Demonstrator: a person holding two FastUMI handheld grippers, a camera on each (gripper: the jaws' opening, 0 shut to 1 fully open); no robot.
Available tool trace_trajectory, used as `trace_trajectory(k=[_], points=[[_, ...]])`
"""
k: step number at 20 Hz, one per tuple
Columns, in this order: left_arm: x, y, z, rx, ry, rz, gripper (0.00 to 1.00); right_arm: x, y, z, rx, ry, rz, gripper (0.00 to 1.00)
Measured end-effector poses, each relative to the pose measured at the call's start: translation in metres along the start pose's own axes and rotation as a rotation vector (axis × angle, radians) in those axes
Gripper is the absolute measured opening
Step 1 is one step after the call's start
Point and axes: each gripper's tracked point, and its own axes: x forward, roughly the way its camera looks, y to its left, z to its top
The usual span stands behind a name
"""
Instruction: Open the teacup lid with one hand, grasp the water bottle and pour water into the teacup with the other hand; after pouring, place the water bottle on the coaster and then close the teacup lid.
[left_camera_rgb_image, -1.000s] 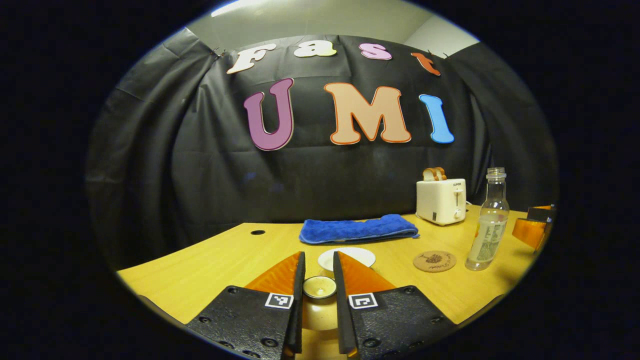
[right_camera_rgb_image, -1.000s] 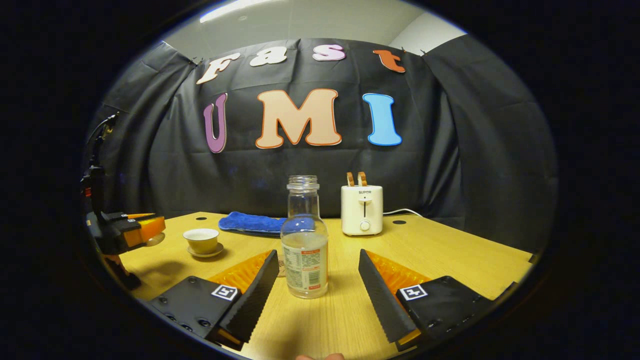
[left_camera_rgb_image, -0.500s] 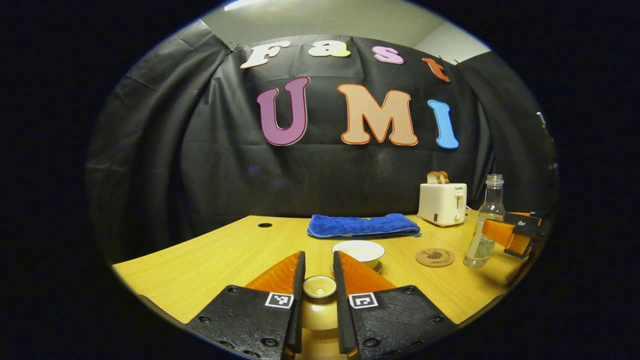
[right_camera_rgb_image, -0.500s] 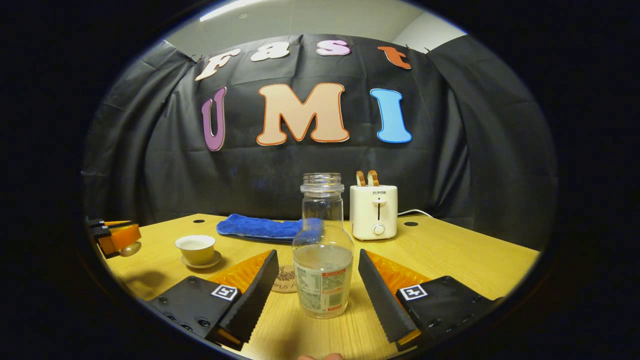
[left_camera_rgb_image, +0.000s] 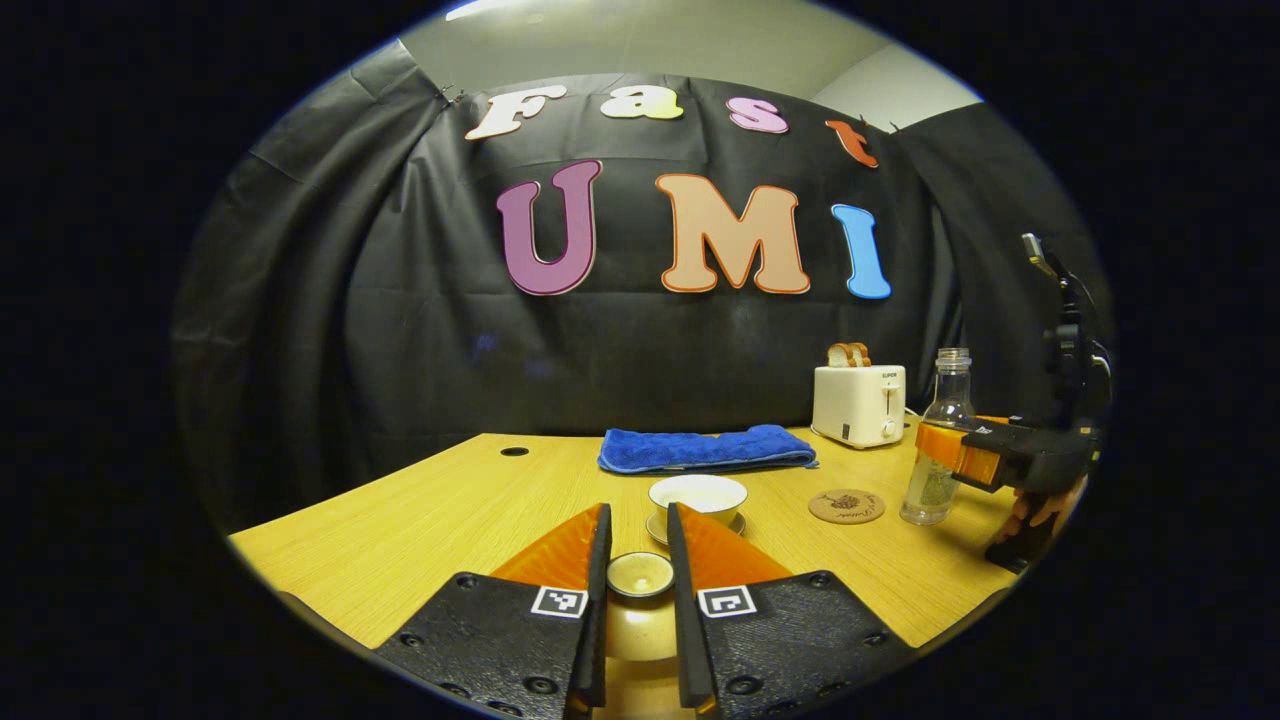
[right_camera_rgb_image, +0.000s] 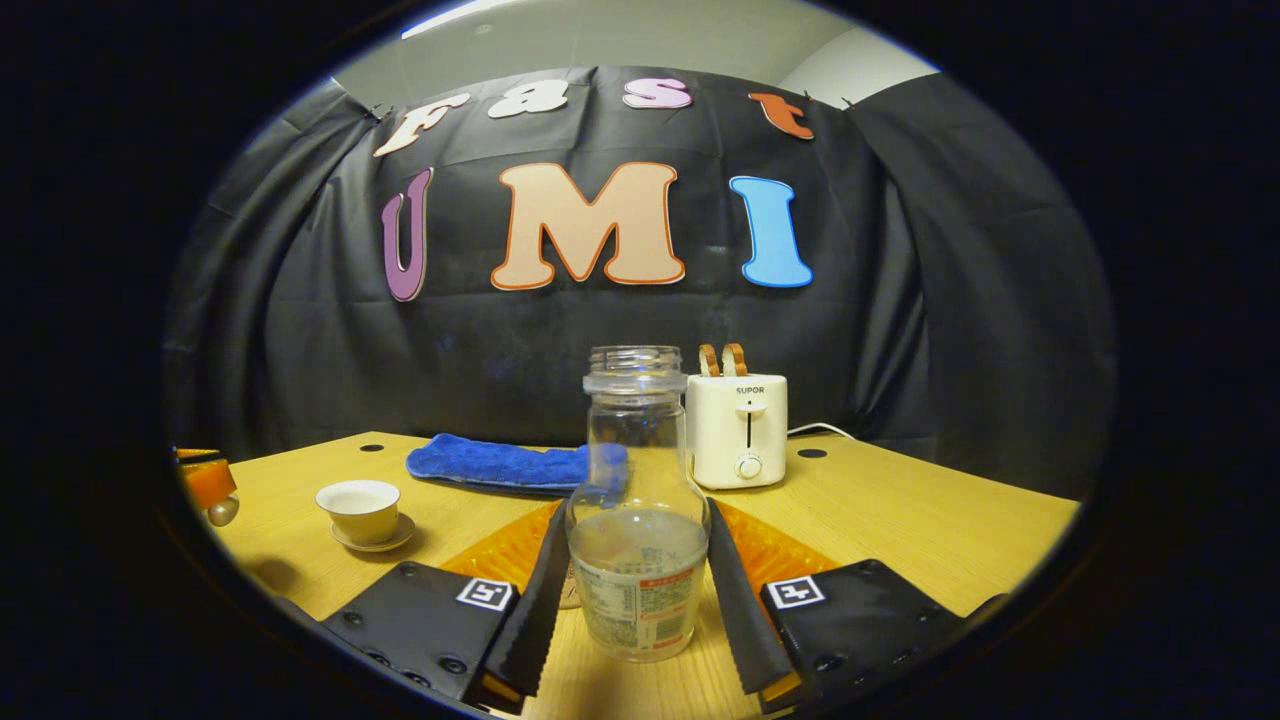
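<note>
In the left gripper view, your left gripper (left_camera_rgb_image: 637, 575) has its fingers drawn narrow onto the knob of the teacup lid (left_camera_rgb_image: 640, 574), holding it clear of the cup. The open teacup (left_camera_rgb_image: 697, 495) sits on its saucer (left_camera_rgb_image: 660, 527) just beyond the fingertips, on the wooden table (left_camera_rgb_image: 420, 520). To its right lies the round coaster (left_camera_rgb_image: 846, 505), and past that the water bottle (left_camera_rgb_image: 934, 440) stands upright with your right gripper (left_camera_rgb_image: 945, 452) around its body. So the lid step looks done, and the step in hand is the grasp on the bottle.

In the right gripper view, the bottle (right_camera_rgb_image: 637, 510) stands squarely between the fingers of the right gripper (right_camera_rgb_image: 637, 590), its base on the table (right_camera_rgb_image: 900, 520). The jaws have come in to the glass on both sides at the label band; the hold looks made, though how firm the press is cannot be judged. The bottle is uncapped and roughly half full. The teacup (right_camera_rgb_image: 358, 508) sits well apart to the left, with the left gripper (right_camera_rgb_image: 205, 485) and the lid at the far left edge.

Your next move calls for lifting the bottle straight up, carrying it level to the cup, then tilting the mouth over the rim slowly. Keep the lid held aside, out of the pouring path.
</note>
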Motion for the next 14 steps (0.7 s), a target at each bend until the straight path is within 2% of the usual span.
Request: trace_trajectory(k=[4,5,10,14], points=[[-0.003,-0.004,0.0,0.0,0.0,-0.038,0.25,0.0,0.004,0.001,-0.008,-0.006,0.022,0.68],[-0.003,-0.004,0.0,-0.001,0.001,-0.043,0.25,-0.001,0.007,0.001,-0.03,-0.005,0.033,0.69],[-0.005,0.003,0.0,-0.003,0.0,-0.055,0.25,0.005,0.026,0.014,-0.222,0.0,0.081,0.69],[-0.008,0.015,0.0,-0.004,0.002,-0.049,0.25,0.025,0.06,0.028,-0.45,-0.001,0.155,0.69]])
